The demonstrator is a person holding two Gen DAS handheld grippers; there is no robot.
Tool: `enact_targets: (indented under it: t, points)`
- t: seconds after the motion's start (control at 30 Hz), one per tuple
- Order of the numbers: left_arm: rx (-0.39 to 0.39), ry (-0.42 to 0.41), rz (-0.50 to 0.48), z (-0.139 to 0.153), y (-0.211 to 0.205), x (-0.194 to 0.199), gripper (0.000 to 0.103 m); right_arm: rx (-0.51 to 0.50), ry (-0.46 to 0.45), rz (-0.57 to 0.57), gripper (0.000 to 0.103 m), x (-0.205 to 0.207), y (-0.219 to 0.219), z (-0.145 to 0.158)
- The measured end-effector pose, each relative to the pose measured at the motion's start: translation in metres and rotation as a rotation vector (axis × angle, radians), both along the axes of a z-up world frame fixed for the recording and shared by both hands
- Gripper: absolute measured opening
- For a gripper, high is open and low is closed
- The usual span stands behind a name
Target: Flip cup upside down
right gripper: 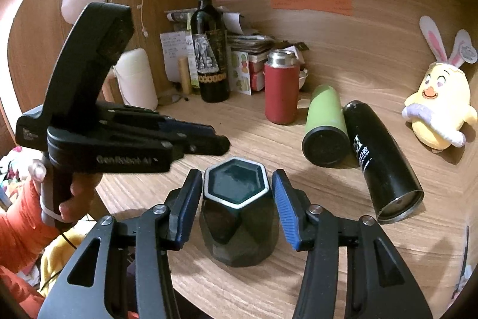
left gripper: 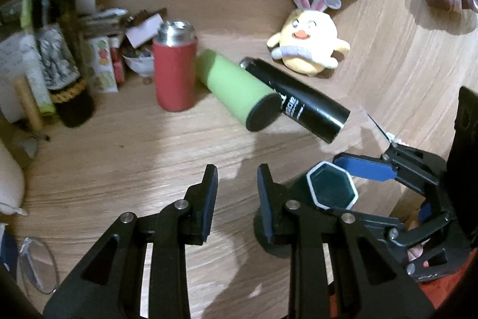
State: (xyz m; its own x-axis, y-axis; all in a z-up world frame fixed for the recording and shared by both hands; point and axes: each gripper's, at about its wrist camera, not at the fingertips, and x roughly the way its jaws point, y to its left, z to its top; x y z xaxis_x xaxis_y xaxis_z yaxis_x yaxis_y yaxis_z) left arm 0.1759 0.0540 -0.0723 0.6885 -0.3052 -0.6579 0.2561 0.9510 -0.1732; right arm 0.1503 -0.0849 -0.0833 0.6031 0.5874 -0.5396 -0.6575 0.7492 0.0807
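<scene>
A dark green faceted cup (right gripper: 237, 217) with a white hexagonal rim stands on the wooden desk (right gripper: 269, 289). Its hexagonal end faces up. My right gripper (right gripper: 237, 208) is open with one finger on each side of the cup, close to it but with small gaps. The cup also shows in the left wrist view (left gripper: 330, 186), to the right of my left gripper (left gripper: 237, 201). My left gripper is open and empty above the desk. It shows in the right wrist view (right gripper: 209, 139) to the left of the cup, held in a hand.
A green flask (right gripper: 325, 126) and a black flask (right gripper: 382, 160) lie on the desk behind the cup. A red flask (right gripper: 280, 88) and a wine bottle (right gripper: 209, 50) stand further back among clutter. A yellow plush toy (right gripper: 439, 109) sits at the right.
</scene>
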Motion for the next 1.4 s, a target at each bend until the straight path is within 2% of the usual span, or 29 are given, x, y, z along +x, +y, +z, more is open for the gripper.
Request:
enact_targets:
  t: [0.2,0.33,0.4,0.5,0.6,0.73,0.77,0.93,1.07,1.2,1.4]
  points:
    - [0.074,-0.083,0.085,0.022,-0.002,-0.025,0.029,0.024,-0.041,-0.003,0.045,-0.015,-0.016,0.014]
    - [0.078,-0.144,0.117,0.033,-0.010,-0.048,0.044,0.042,-0.072,-0.022,0.050,-0.026,-0.031,0.027]
    - [0.082,-0.185,0.134,0.038,-0.016,-0.063,0.048,0.057,-0.097,-0.038,0.061,-0.034,-0.040,0.033]
    - [0.062,-0.229,0.142,0.045,-0.023,-0.083,0.059,0.074,-0.136,-0.066,0.072,-0.047,-0.052,0.042]
    - [0.053,-0.268,0.157,0.052,-0.029,-0.102,0.073,0.091,-0.159,-0.085,0.085,-0.059,-0.063,0.050]
    - [0.054,-0.314,0.178,0.058,-0.037,-0.125,0.091,0.108,-0.194,-0.111,0.095,-0.079,-0.072,0.056]
    - [0.054,-0.326,0.183,0.060,-0.039,-0.131,0.096,0.115,-0.195,-0.116,0.101,-0.083,-0.073,0.057]
    - [0.063,-0.382,0.206,0.065,-0.048,-0.160,0.103,0.141,-0.226,-0.143,0.103,-0.104,-0.082,0.062]
    - [0.061,-0.407,0.227,0.066,-0.052,-0.175,0.103,0.145,-0.254,-0.167,0.103,-0.116,-0.087,0.065]
    - [0.095,-0.446,0.252,0.068,-0.061,-0.188,0.103,0.143,-0.284,-0.193,0.103,-0.124,-0.089,0.066]
    - [0.097,-0.455,0.243,0.066,-0.066,-0.192,0.103,0.147,-0.285,-0.206,0.103,-0.125,-0.091,0.066]
